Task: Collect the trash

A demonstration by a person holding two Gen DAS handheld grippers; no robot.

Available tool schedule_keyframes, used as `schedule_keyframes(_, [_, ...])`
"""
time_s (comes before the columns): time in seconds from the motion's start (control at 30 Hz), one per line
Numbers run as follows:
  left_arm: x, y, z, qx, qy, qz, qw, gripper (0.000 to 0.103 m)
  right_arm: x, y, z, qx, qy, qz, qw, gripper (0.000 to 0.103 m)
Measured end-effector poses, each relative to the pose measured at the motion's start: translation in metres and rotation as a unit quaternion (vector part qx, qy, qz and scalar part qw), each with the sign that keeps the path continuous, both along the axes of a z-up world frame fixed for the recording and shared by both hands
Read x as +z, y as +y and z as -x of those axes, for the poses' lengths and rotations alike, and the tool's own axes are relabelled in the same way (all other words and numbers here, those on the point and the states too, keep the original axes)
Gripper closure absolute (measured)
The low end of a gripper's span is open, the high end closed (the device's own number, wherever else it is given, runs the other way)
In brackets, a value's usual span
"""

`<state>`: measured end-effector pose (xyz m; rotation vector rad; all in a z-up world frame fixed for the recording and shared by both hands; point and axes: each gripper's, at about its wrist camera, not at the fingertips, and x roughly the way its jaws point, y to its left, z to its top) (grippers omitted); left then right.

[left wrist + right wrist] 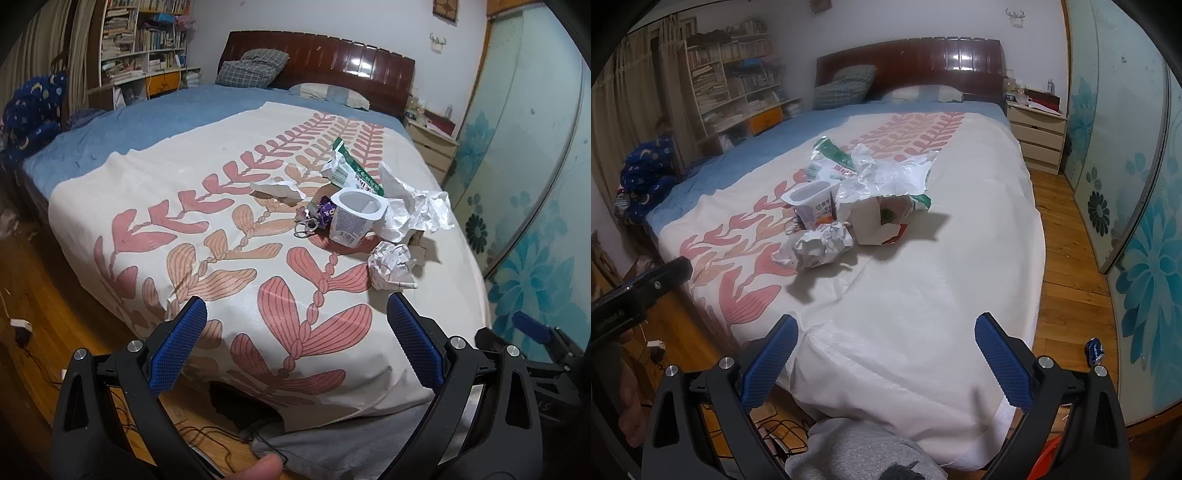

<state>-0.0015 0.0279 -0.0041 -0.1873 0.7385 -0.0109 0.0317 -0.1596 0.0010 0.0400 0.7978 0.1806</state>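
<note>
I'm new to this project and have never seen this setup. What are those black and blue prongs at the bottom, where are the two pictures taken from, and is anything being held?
No robot here: a person carries two hand-held grasping tools, each with a fisheye camera looking along its blue-padded fingers. One picture is from the left tool, the other from the right tool. Both are open and hold nothing. On the bedspread lies trash: a yogurt cup, a crumpled paper ball, wrappers and a small carton.
</note>
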Motion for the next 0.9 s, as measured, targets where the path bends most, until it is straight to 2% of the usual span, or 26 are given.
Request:
schedule_keyframes(0.1, [0.000, 0.005, 0.000, -0.004, -0.006, 0.023, 0.9997, 0.006, 0.000, 0.003, -0.004, 0.003, 0.001, -0.002, 1.000, 0.011])
schedule_keyframes(0.23, [-0.002, 0.010, -0.002, -0.002, -0.008, 0.032, 0.9994, 0.006, -0.001, 0.016, -0.022, 0.017, 0.010, -0.019, 1.000, 0.017])
schedule_keyframes(0.37, [-0.004, 0.018, -0.005, 0.003, -0.008, 0.039, 0.9992, 0.006, 0.000, 0.048, -0.050, 0.040, -0.002, -0.021, 0.999, 0.019])
schedule_keyframes(0.43, [-0.005, 0.026, -0.006, 0.015, -0.004, 0.047, 0.9988, 0.006, -0.005, 0.066, -0.067, 0.042, 0.003, -0.019, 0.999, 0.020])
schedule_keyframes(0.5, [-0.006, 0.035, -0.007, 0.023, -0.008, 0.061, 0.9978, 0.006, -0.015, 0.083, -0.088, 0.034, 0.018, -0.013, 0.999, 0.025])
schedule_keyframes(0.53, [-0.007, 0.038, -0.007, 0.027, -0.010, 0.063, 0.9976, 0.006, -0.021, 0.089, -0.097, 0.026, 0.027, 0.000, 0.999, 0.029])
schedule_keyframes(0.57, [-0.007, 0.041, -0.008, 0.033, -0.012, 0.064, 0.9973, 0.006, -0.028, 0.094, -0.105, 0.022, 0.039, 0.003, 0.999, 0.041])
schedule_keyframes(0.6, [-0.007, 0.043, -0.009, 0.035, -0.013, 0.064, 0.9972, 0.006, -0.036, 0.095, -0.114, 0.020, 0.062, -0.008, 0.998, 0.047])
schedule_keyframes(0.7, [-0.008, 0.047, -0.016, 0.033, -0.015, 0.069, 0.9969, 0.006, -0.036, 0.084, -0.116, 0.014, 0.067, -0.047, 0.997, 0.062])
schedule_keyframes(0.73, [-0.009, 0.047, -0.019, 0.030, -0.015, 0.073, 0.9968, 0.006, -0.036, 0.080, -0.115, 0.017, 0.068, -0.058, 0.996, 0.069])
schedule_keyframes(0.77, [-0.009, 0.047, -0.024, 0.024, -0.015, 0.080, 0.9964, 0.006, -0.036, 0.075, -0.112, 0.019, 0.072, -0.067, 0.995, 0.082])
schedule_keyframes(0.9, [-0.011, 0.036, -0.050, -0.009, -0.010, 0.115, 0.9933, 0.006, -0.032, 0.051, -0.092, 0.021, 0.080, -0.092, 0.992, 0.083])
